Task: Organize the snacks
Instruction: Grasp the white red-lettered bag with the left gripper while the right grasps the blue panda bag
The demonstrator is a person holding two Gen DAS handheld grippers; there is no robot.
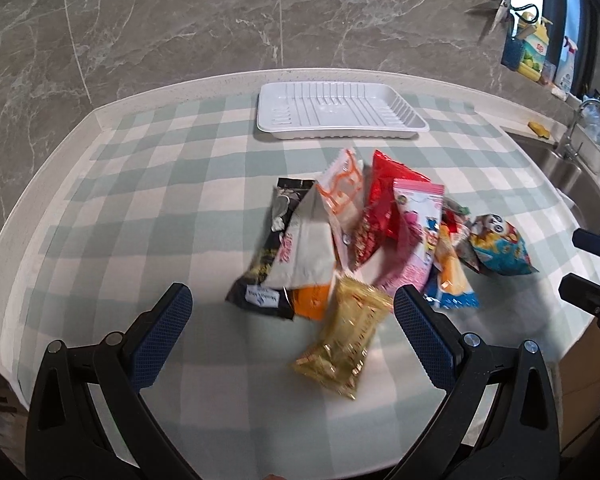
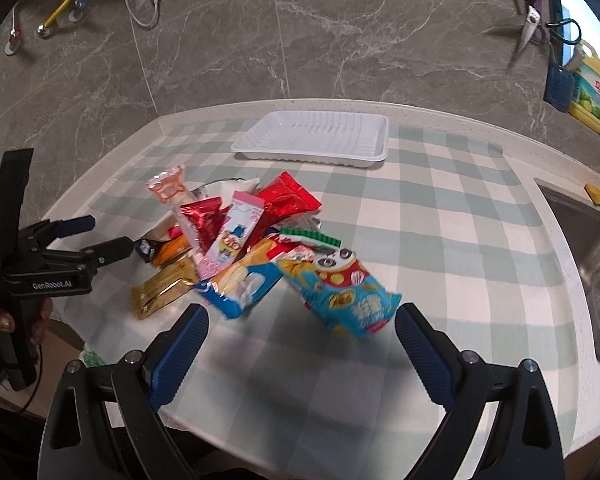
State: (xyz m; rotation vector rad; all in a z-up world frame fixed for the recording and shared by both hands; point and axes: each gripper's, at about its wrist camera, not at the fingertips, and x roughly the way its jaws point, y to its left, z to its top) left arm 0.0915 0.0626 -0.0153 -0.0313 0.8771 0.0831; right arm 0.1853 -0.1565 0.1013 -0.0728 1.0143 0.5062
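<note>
A pile of several snack packets lies on the checked cloth: a gold packet nearest, a black one, a red one, a pink one and a blue cartoon packet. A white empty tray stands behind the pile. My left gripper is open, empty, with the gold packet between its fingers' line, above the cloth. My right gripper is open, empty, just before the blue cartoon packet. The tray and gold packet also show in the right wrist view.
A steel sink with a tap is set in the counter at the right. A marble wall stands behind. Bottles and a blue holder sit at the far right. The left gripper's body shows at the left.
</note>
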